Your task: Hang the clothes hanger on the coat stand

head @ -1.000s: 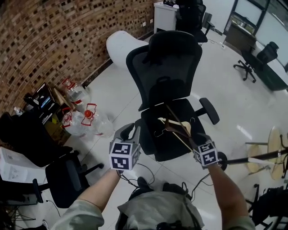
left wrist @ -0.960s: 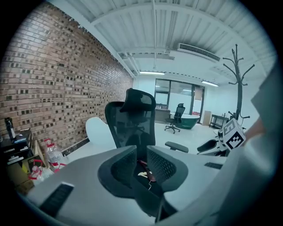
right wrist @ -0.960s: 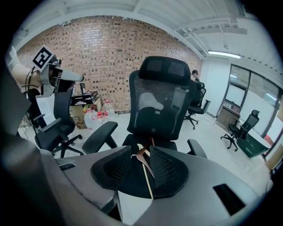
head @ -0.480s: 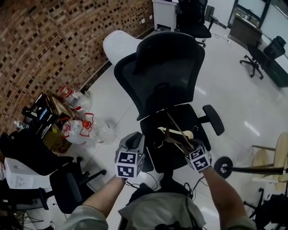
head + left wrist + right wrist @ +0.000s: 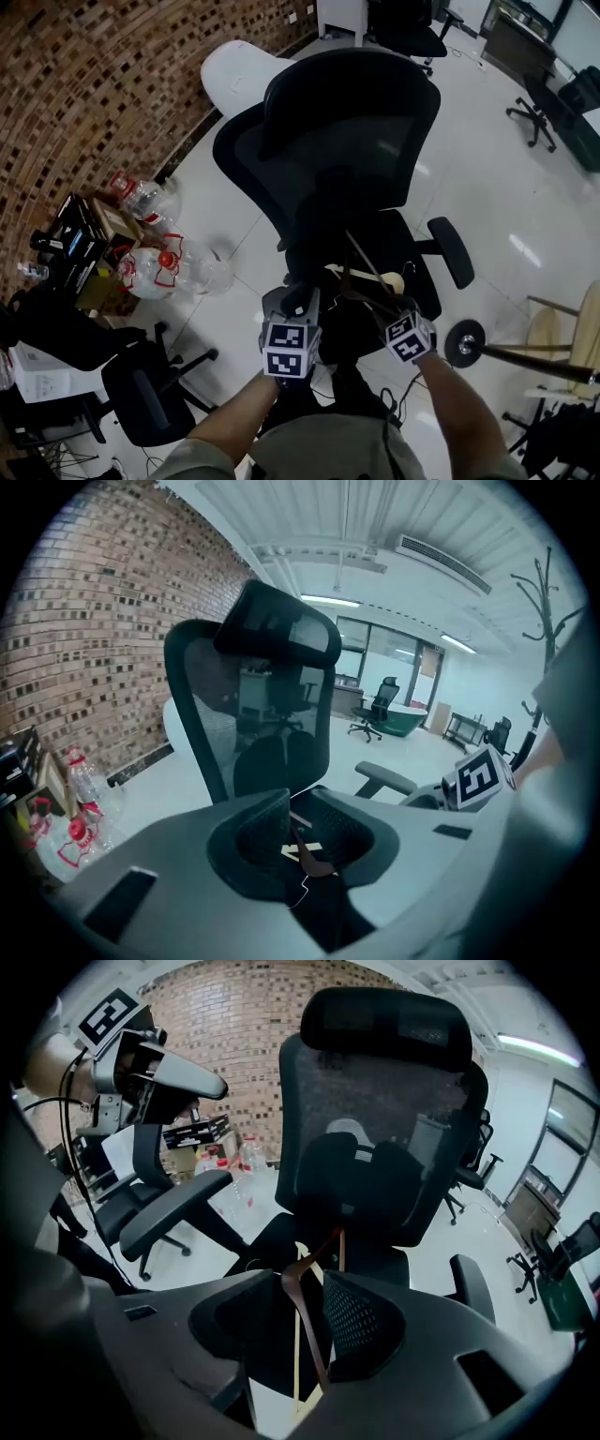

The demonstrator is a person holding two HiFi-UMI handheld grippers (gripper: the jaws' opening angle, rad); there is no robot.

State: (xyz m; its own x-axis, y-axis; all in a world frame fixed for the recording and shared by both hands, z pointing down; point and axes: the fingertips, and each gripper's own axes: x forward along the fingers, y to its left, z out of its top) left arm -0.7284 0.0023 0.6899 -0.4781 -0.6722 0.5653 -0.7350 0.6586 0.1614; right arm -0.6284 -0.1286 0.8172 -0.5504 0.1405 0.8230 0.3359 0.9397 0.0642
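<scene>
Two wooden hangers lie on the seat of a black office chair (image 5: 337,141): a brown hanger (image 5: 361,258) across a pale hanger (image 5: 377,278). My right gripper (image 5: 389,305) is at their near end with its jaws opening. The brown hanger (image 5: 305,1288) and the pale hanger's bar (image 5: 297,1358) run between the jaws, and the pads do not press on them. My left gripper (image 5: 291,300) hovers open over the seat's front edge, holding nothing. The coat stand's branched top (image 5: 544,588) shows at the right of the left gripper view.
A black pole on a round base (image 5: 465,342) stands right of the chair. Water bottles (image 5: 164,267) and boxes (image 5: 80,234) sit by the brick wall at left. A second black chair (image 5: 141,394) is near my left side, and a wooden stool (image 5: 572,323) at far right.
The view has closed in on the chair. Both grippers moved forward toward the seat, and the left one swung right to the seat's front edge. The hangers lie as before.
</scene>
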